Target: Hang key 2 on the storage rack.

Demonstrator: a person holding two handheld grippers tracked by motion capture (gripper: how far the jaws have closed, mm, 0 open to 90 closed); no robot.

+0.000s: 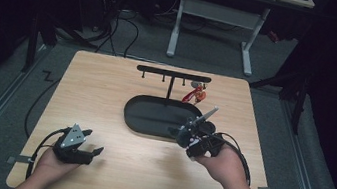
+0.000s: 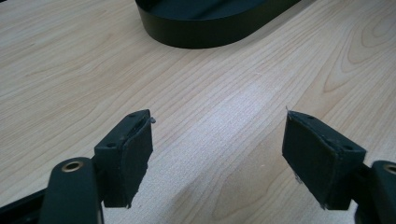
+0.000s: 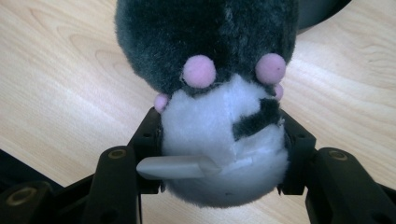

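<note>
While your right gripper (image 3: 219, 163) pinches plush toy (image 3: 215, 93) centre-right of high view, beside black tray (image 1: 138, 115), soft fur could slip from pads. Left gripper (image 2: 217, 154), lower left, spread, holds nothing.

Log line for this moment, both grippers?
left gripper: open, empty, over table | right gripper: shut on plush toy beside black tray

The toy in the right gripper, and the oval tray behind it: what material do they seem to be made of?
The toy looks like soft plush: fuzzy dark grey and white pile, pink felt-like dots, one smooth grey plastic-looking piece. The oval tray looks like matte black metal or plastic, with a smooth, even wall; I cannot tell which.
</note>
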